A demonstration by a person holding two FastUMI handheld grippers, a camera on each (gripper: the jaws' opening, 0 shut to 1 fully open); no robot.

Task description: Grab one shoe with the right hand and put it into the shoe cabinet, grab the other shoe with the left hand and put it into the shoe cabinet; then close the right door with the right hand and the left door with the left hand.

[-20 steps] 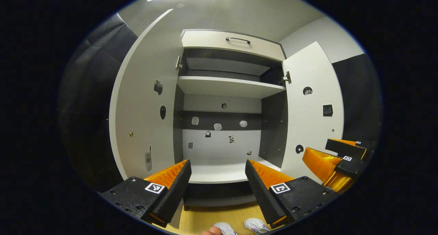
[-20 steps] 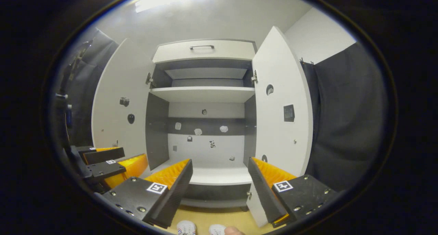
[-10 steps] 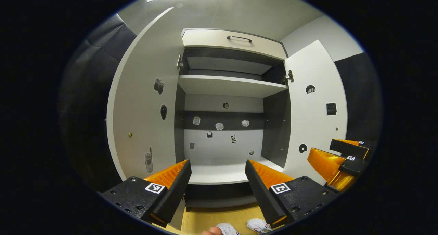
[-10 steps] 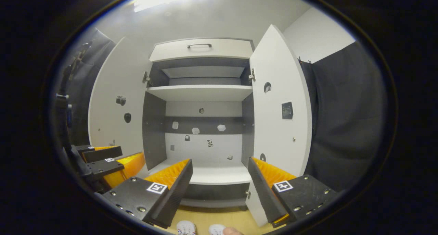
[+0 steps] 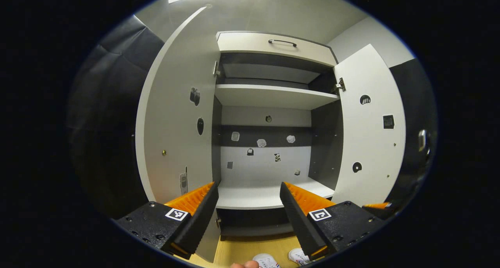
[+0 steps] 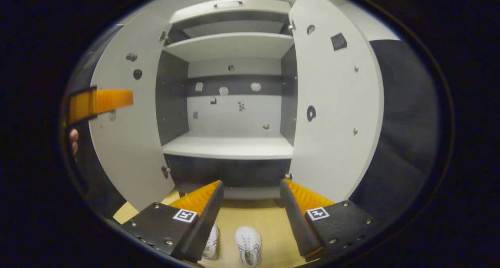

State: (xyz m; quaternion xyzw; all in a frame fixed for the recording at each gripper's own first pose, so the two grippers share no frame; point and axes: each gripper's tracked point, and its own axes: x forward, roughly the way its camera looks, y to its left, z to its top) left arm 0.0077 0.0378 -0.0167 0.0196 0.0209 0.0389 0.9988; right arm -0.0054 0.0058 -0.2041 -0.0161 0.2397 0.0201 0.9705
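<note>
Two white shoes with striped sides stand side by side on the wooden floor in front of the cabinet: one shoe [image 6: 249, 244] lies between my right gripper's fingers, the other [image 6: 212, 242] is half hidden behind its left finger. Their toes also peek in at the bottom of the left gripper view [image 5: 266, 261]. The white shoe cabinet [image 6: 230, 147] has both doors swung open, with the left door [image 5: 175, 115] and right door [image 5: 369, 127] wide apart. My right gripper [image 6: 250, 217] is open, above the shoes. My left gripper [image 5: 248, 211] is open, facing the lower shelf.
An upper shelf [image 5: 273, 96] and a drawer with a dark handle [image 5: 282, 42] sit above the lower compartment. Small stickers dot the back panel and doors. The other gripper [image 6: 97, 102] and fingers of a hand [image 6: 73, 140] show at the left of the right gripper view. Dark cloth walls flank the cabinet.
My right gripper has tilted downward, bringing the shoes on the floor between its fingers. My left gripper has shifted a little left; the right gripper has almost left its view.
</note>
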